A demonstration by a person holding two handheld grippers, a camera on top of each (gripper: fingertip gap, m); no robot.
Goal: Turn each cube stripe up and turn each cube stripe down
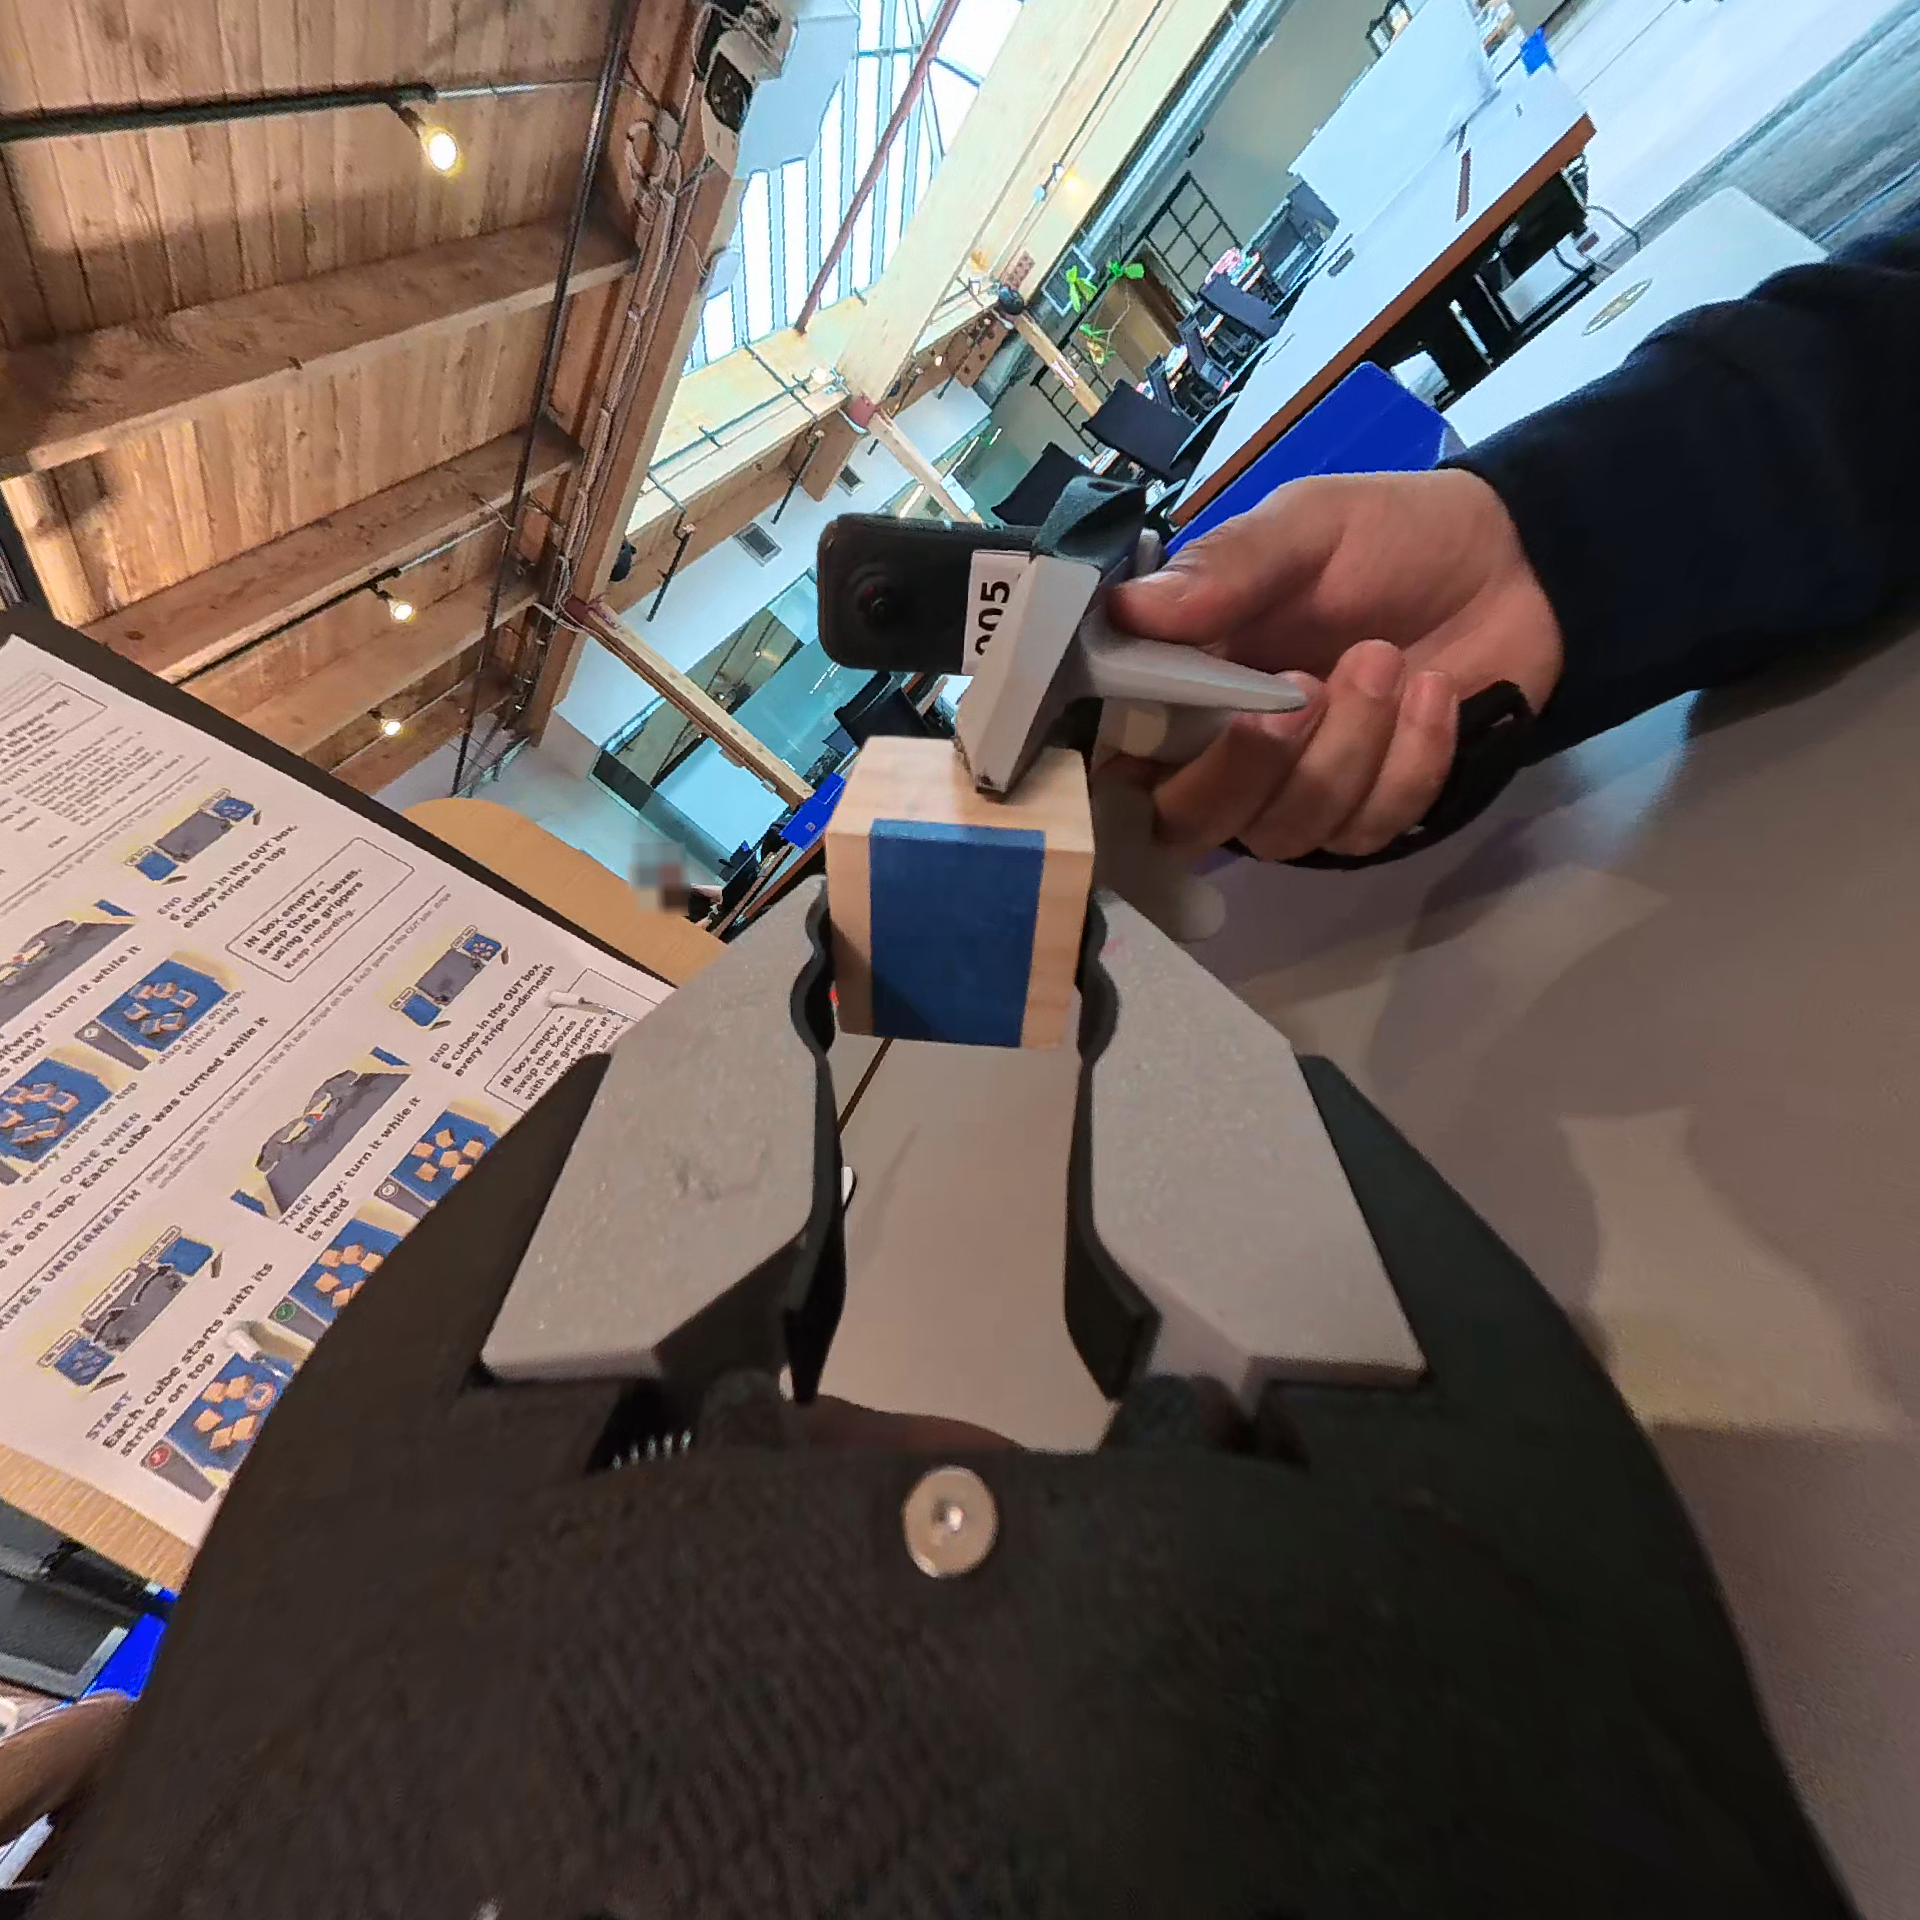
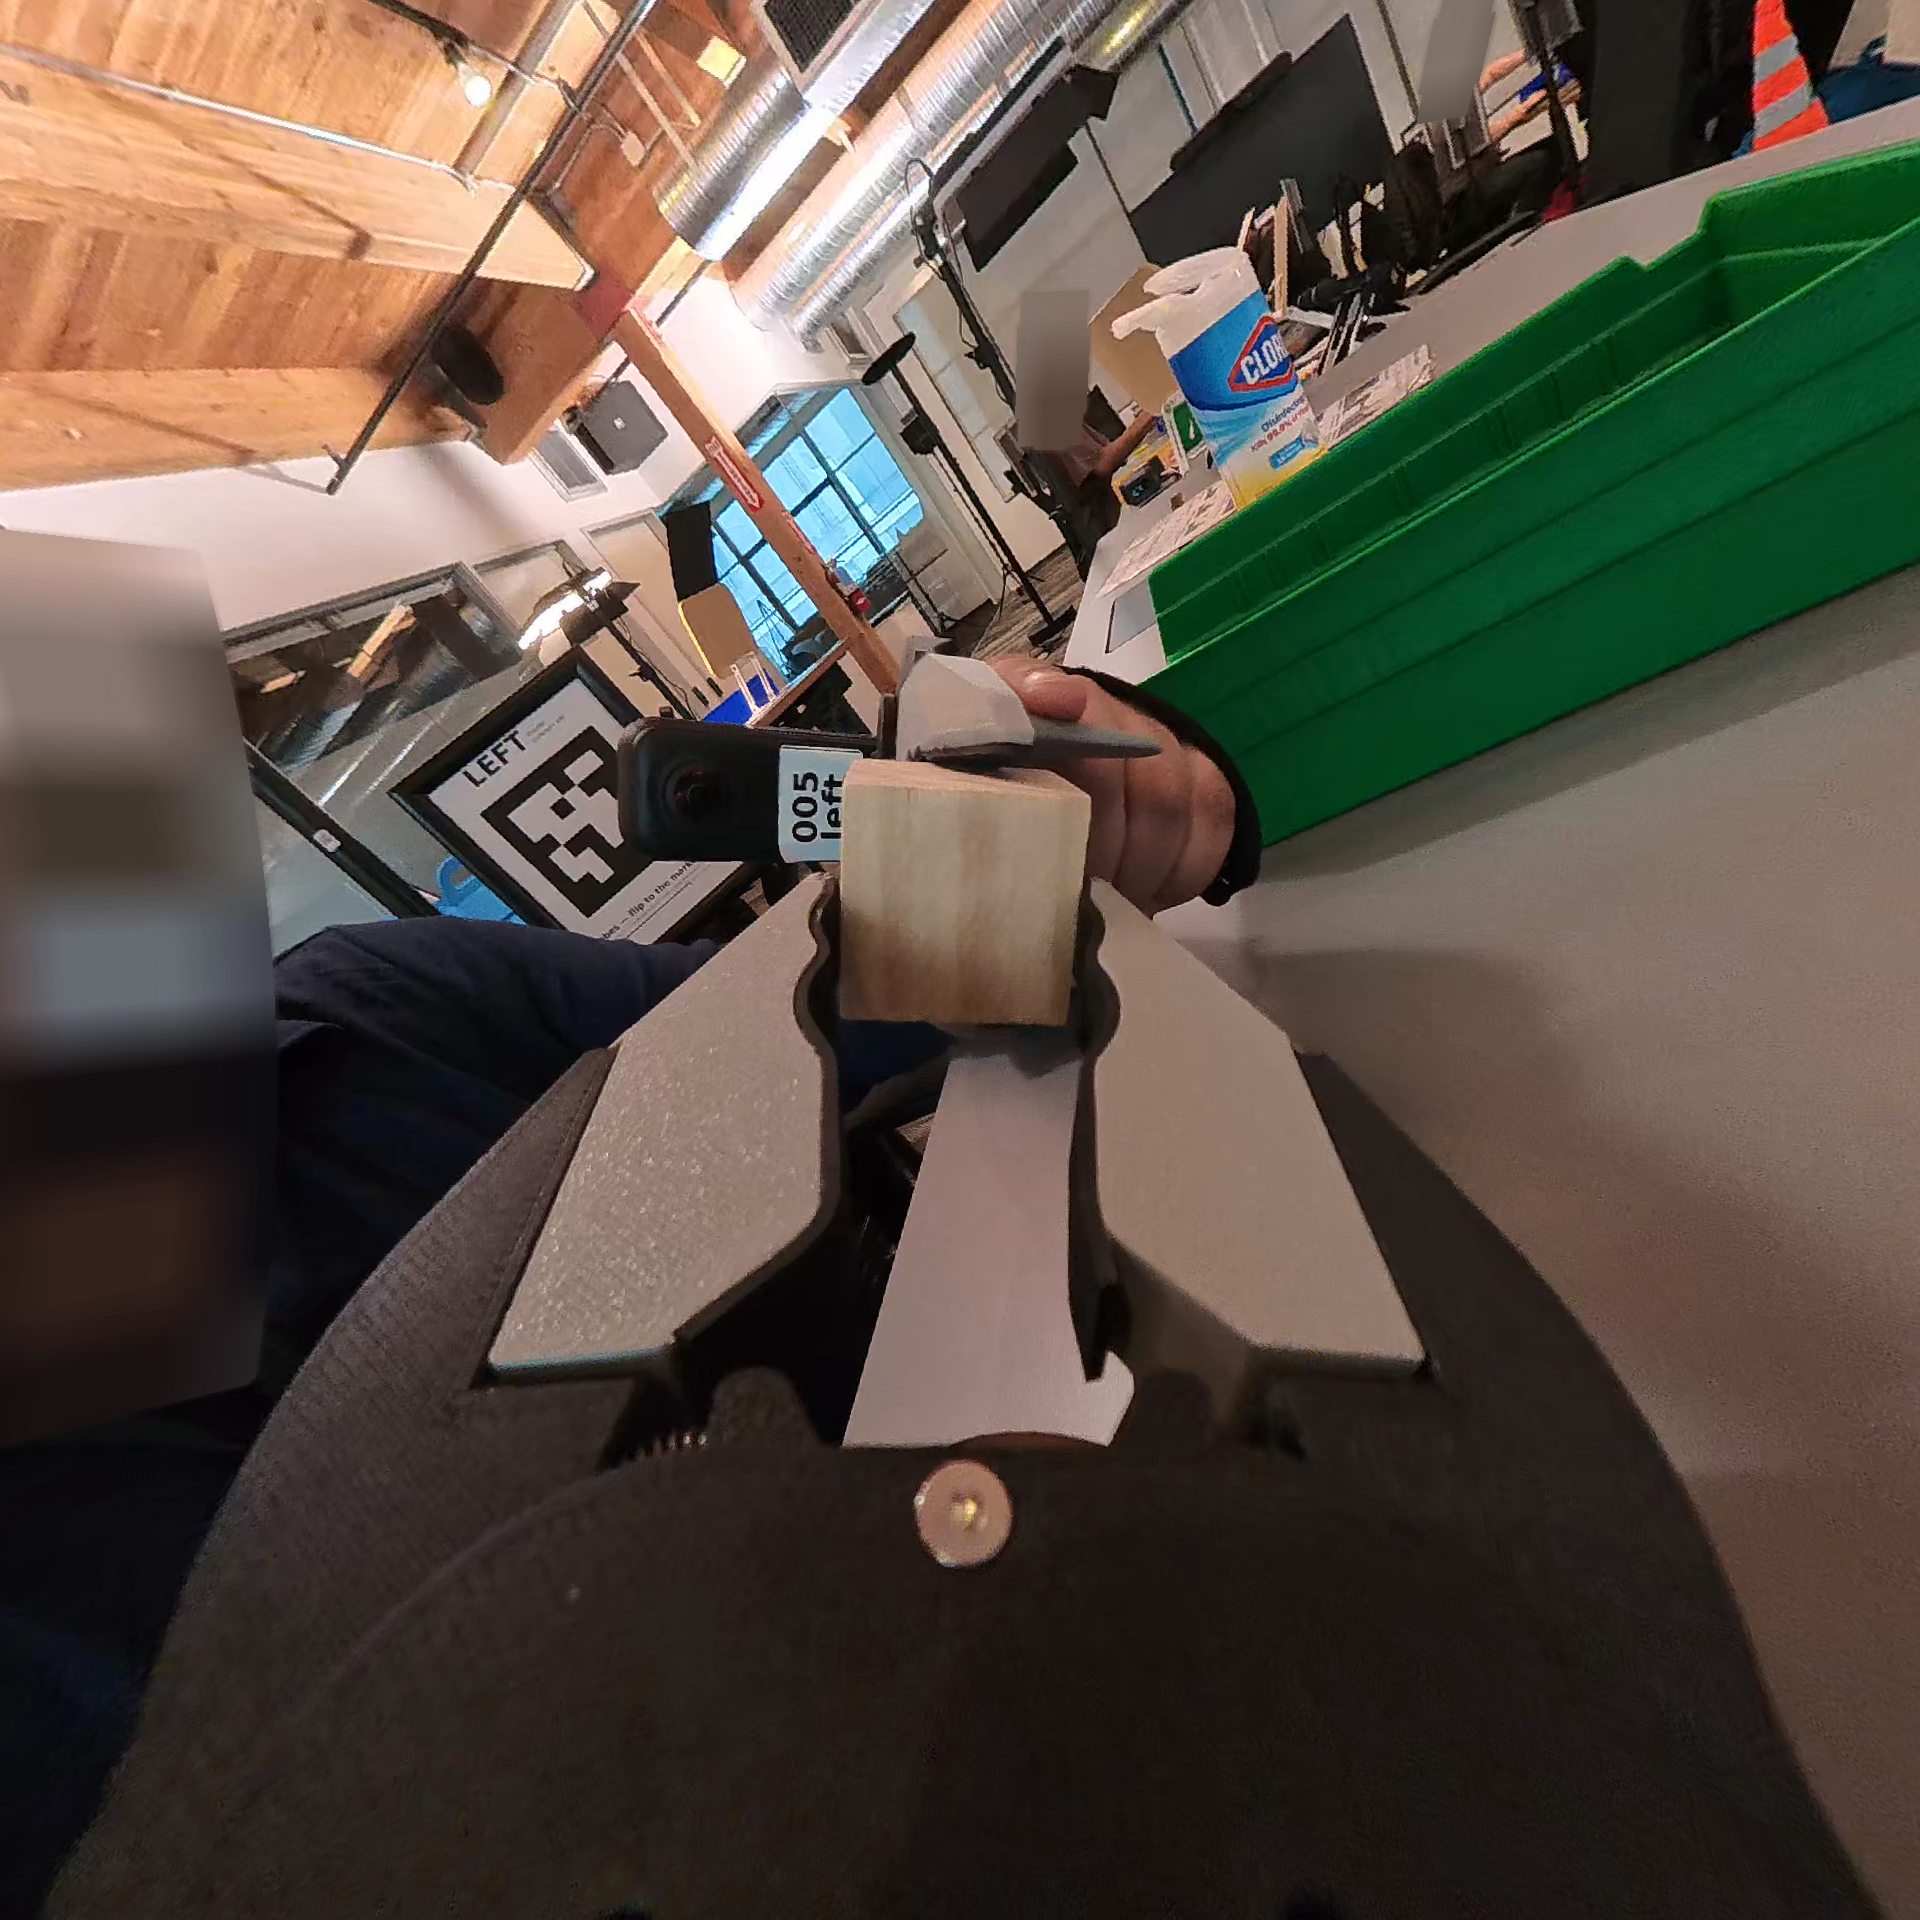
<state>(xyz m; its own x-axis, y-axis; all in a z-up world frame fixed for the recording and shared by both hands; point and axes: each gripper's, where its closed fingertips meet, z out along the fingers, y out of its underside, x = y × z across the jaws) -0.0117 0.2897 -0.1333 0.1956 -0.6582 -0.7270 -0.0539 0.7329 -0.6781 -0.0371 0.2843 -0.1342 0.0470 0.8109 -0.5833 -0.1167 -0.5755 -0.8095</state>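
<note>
One wooden cube (image 1: 961, 914) is held in the air above the grey table (image 1: 1662, 1091), pinched from two sides at once. The left gripper (image 1: 956, 935) is clamped on the cube's flanks, fingers narrowed to its width; in the left wrist view the blue stripe (image 1: 954, 930) is turned toward that camera. The right gripper (image 2: 961, 956) is likewise closed on the same cube (image 2: 961, 904), where a plain wood face is presented to its camera. The far fingers of the right gripper are seen touching the cube's far top edge in the left wrist view. A printed instruction sheet (image 1: 208, 1091) lies toward the table's left edge. Green trays (image 2: 1558, 540) are stacked along the table's far side, a wipes canister (image 2: 1236, 374) behind them.
</note>
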